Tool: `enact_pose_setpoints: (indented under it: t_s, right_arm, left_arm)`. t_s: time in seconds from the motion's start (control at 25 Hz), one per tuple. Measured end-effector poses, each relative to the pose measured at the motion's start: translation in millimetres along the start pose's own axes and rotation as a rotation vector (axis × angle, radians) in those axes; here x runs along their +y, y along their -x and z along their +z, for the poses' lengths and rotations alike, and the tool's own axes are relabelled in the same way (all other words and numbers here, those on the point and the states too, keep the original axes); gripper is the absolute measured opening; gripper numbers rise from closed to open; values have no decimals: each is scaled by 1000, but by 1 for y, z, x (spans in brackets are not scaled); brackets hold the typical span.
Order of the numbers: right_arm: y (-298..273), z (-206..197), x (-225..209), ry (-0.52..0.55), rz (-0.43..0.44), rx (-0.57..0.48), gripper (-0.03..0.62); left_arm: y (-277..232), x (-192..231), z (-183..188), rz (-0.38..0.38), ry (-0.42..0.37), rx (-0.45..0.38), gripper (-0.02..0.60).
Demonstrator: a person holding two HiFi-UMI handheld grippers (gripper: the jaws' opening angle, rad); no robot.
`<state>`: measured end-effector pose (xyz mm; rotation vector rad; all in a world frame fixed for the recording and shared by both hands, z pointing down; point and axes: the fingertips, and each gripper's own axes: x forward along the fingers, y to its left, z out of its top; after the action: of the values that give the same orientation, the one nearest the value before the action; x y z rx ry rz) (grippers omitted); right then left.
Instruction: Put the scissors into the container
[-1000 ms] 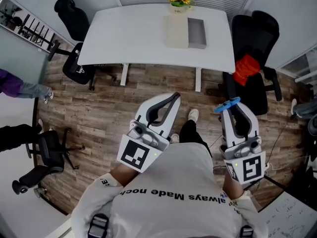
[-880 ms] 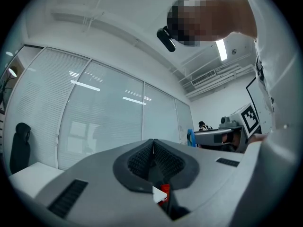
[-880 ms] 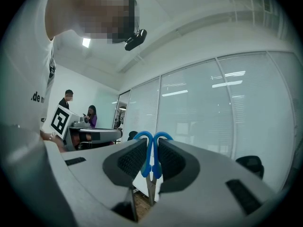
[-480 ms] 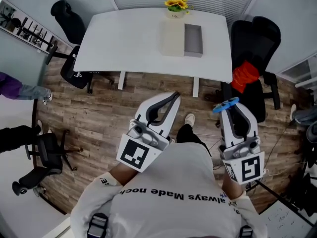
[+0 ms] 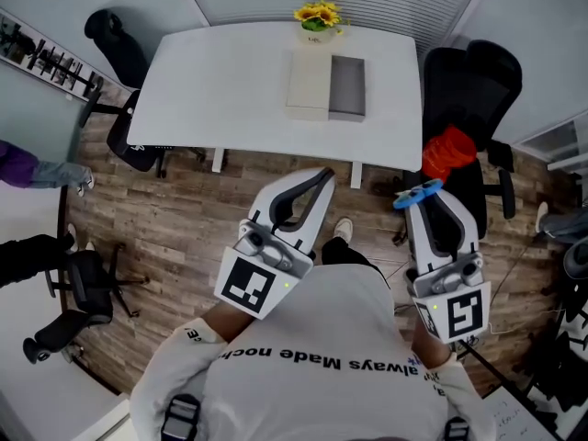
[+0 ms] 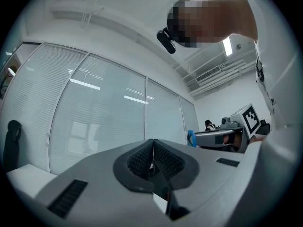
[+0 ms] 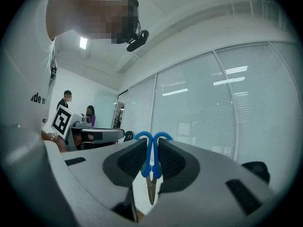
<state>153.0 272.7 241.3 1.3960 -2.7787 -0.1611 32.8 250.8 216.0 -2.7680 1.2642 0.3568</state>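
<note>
My right gripper (image 5: 424, 194) is shut on a pair of blue-handled scissors (image 5: 415, 195); in the right gripper view the scissors (image 7: 152, 161) stand between the pads with the blue loops above and the blades pointing down toward the camera. My left gripper (image 5: 325, 178) is shut with nothing in it; its pads (image 6: 142, 159) meet in the left gripper view. A grey open container (image 5: 347, 88) lies on the white table (image 5: 220, 81) far ahead, beside its pale lid (image 5: 309, 84). Both grippers are held close to my chest, well short of the table.
A pot of yellow flowers (image 5: 316, 16) stands behind the container. Black office chairs flank the table: one (image 5: 124, 90) at the left, another (image 5: 473, 108) with a red cloth (image 5: 447, 152) at the right. A third chair (image 5: 78, 292) sits lower left. Wood floor lies between me and the table.
The table and container have drifted down and left in the head view as I come closer. Both grippers keep their pose and the right one stays shut on the scissors.
</note>
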Motion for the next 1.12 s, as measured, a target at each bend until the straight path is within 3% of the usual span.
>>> enact_pose_setpoints:
  t_s: [0.6,1.12]
  right_arm:
    - [-23,-8,-84,-19,31,-3,83]
    - [-39,-19,-116,-31,70,4,83]
  left_arm:
    - [-88,1,-21,17,-4,16,20]
    - [-116,9,-38,57,-3,47,20]
